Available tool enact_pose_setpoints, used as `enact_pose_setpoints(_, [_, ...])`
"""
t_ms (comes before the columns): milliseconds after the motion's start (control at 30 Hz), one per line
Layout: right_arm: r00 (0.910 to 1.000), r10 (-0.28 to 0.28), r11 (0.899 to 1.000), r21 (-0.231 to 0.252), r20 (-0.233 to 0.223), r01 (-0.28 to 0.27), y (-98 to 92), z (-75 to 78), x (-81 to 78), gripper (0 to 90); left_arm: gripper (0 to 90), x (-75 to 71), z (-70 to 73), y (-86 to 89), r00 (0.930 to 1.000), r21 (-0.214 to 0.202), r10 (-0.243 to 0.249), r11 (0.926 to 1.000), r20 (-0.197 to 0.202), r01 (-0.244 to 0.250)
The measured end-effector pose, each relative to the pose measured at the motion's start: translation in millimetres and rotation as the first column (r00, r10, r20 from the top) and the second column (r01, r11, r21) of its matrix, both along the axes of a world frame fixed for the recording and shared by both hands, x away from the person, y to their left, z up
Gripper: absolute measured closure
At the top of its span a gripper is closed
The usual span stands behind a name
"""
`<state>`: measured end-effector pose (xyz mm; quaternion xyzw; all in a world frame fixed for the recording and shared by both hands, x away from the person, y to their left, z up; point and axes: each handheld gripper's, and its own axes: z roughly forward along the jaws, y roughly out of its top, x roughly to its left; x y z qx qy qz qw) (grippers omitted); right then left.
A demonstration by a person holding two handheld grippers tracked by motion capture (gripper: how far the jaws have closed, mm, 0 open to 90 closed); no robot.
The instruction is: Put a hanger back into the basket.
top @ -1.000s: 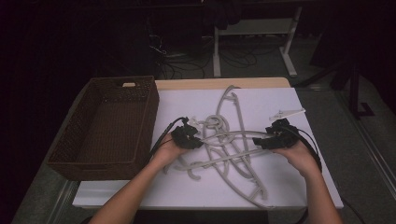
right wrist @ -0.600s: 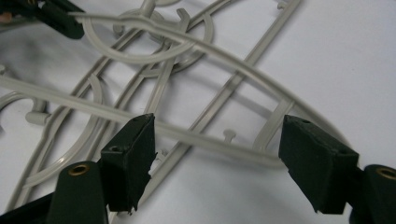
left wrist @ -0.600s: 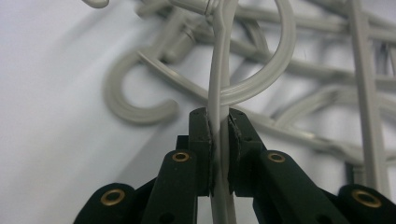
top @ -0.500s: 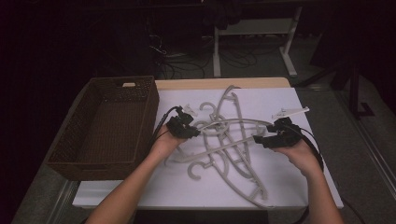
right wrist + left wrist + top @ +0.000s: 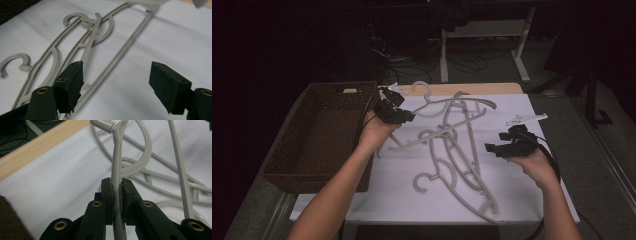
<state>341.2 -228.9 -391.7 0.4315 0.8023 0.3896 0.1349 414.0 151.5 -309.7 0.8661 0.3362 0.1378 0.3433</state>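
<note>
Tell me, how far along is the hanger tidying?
Nothing looks finished: the wicker basket seems to hold no hangers. In hand: the left tool is clamped on one grey hanger, held near the basket. The right tool sits open over the pile of hangers on the white table. Left, probably: basketing them all.

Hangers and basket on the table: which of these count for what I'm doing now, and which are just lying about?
In the job:
- grey hanger clamped in the left gripper
- remaining hangers on the white cloth
- wicker basket, probably the drop spot
- right gripper, open over the cloth

Lying about:
- floor cables
- white desk frame behind the table
</note>
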Motion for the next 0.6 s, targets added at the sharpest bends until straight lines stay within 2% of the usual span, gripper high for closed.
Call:
enact_pose_setpoints(133, [1.0000, 0.003, 1.000, 0.001, 0.002, -0.003, 0.5, 0.5, 0.0, 27.2, 82.4, 0.7, 19.6, 20.1, 0.9999, -0.022, 0.014, 0.9996, 0.009, -0.014])
enact_pose_setpoints(300, [1.0000, 0.004, 1.000, -0.001, 0.002, -0.004, 1.8, 0.0, 0.6, 27.2, 82.4, 1.2, 33.3, 51.4, 0.9993, -0.042, 0.037, 0.9984, 0.010, -0.037])
enact_pose_setpoints(600, [0.9999, 0.006, 1.000, -0.014, -0.009, -0.007, 6.8, -2.2, 2.3, 27.1, 82.4, -0.1, 39.2, 121.6, 0.9947, -0.090, 0.103, 0.9907, -0.004, -0.103])
